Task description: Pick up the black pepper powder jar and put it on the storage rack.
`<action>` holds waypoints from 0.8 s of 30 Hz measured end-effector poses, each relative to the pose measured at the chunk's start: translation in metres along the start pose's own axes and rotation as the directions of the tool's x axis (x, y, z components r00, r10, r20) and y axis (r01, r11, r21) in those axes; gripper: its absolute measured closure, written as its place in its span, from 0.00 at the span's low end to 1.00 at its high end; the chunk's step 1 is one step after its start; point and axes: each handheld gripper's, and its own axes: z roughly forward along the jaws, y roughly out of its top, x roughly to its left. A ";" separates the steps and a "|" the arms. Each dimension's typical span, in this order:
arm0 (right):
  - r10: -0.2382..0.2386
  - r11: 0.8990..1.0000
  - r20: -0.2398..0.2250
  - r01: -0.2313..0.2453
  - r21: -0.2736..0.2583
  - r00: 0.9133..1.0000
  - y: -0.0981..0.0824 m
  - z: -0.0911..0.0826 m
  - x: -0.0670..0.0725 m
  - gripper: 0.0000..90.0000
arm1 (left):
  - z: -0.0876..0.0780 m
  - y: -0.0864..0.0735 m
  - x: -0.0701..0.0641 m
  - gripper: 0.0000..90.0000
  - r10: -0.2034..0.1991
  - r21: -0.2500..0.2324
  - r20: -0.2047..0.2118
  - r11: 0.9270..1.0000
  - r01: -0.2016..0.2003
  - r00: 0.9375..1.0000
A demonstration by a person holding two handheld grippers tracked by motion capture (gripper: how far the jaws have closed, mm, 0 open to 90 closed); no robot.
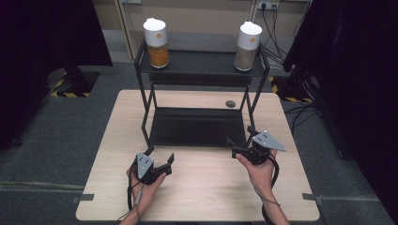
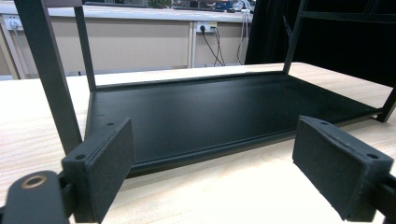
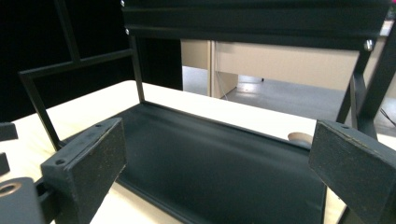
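So it's a pale wood-grain tabletop (image 1: 197,187) sitting on grey carpet, with dark curtains off to both sides and a beige wall with power sockets at the far end. Straight ahead of both claws stands a black metal two-tier shelf rack (image 1: 197,126), its lower tray resting on the tabletop just beyond the jaw tips.

The left claw (image 1: 160,158) is held in the person's left hand (image 1: 145,187) near the rack's front-left leg, jaws spread wide with nothing between them. The right claw (image 1: 240,140) is in the right hand (image 1: 260,171) by the front-right leg, also released and empty.

The high view gives you the top shelf: a white-capped jar of orange powder (image 1: 156,43) far beyond the left claw, and a white-capped jar of grey-brown powder (image 1: 247,46) far beyond the right claw. There's also a small dark round grommet (image 1: 230,103) in the tabletop behind the rack. The left gripper view (image 2: 210,158) looks low across the black tray (image 2: 210,116), and the right gripper view (image 3: 215,177) peeks under the upper shelf to the floor past it.
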 end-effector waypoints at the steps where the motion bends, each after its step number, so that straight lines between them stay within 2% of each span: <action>1: 0.005 1.000 0.001 -0.005 0.002 1.000 -0.002 0.000 0.000 0.05 | 0.000 0.000 0.000 0.14 0.000 0.000 0.000 1.000 0.000 1.000; 7: 0.015 1.000 0.014 -0.016 0.011 1.000 -0.010 -0.002 -0.001 0.05 | 0.000 0.000 0.000 0.14 -0.001 -0.001 0.000 1.000 0.001 1.000; 17: 0.028 0.998 0.006 -0.028 0.051 1.000 -0.023 -0.003 -0.001 0.05 | 0.000 0.000 0.000 0.14 -0.002 -0.001 -0.001 1.000 0.002 1.000; 24: 0.032 0.998 0.009 -0.032 0.061 0.999 -0.030 -0.004 0.000 0.06 | 0.000 0.000 0.000 0.14 -0.001 -0.001 -0.001 1.000 0.001 1.000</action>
